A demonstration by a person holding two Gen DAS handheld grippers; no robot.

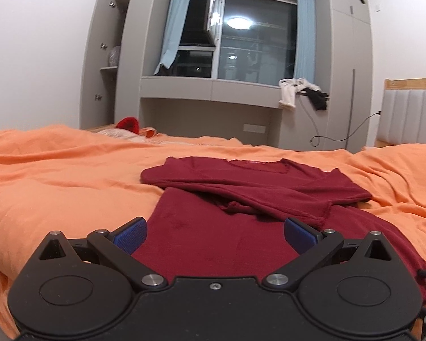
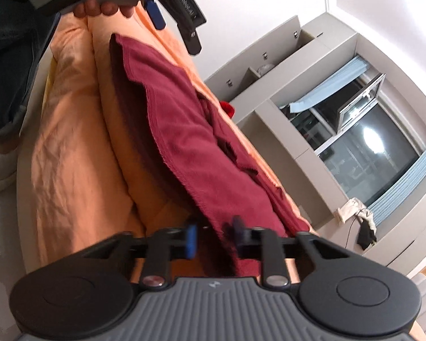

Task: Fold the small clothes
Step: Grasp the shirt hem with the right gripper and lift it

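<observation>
Red shirt (image 1: 241,199) flat on orange bed cover (image 1: 56,176), long way running straight out from left claw (image 1: 214,236). Left claw wide apart, low over near hem, nothing pinched. Right claw (image 2: 214,234) nearly together on shirt's side edge. Right one closer for next fold.

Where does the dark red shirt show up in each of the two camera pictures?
Left wrist view: the dark red shirt lies centre and low on the orange bedding, sleeves folded across.
Right wrist view: it runs diagonally from upper left to bottom centre.
Shared landmark: the window, at right in the other view.
</observation>
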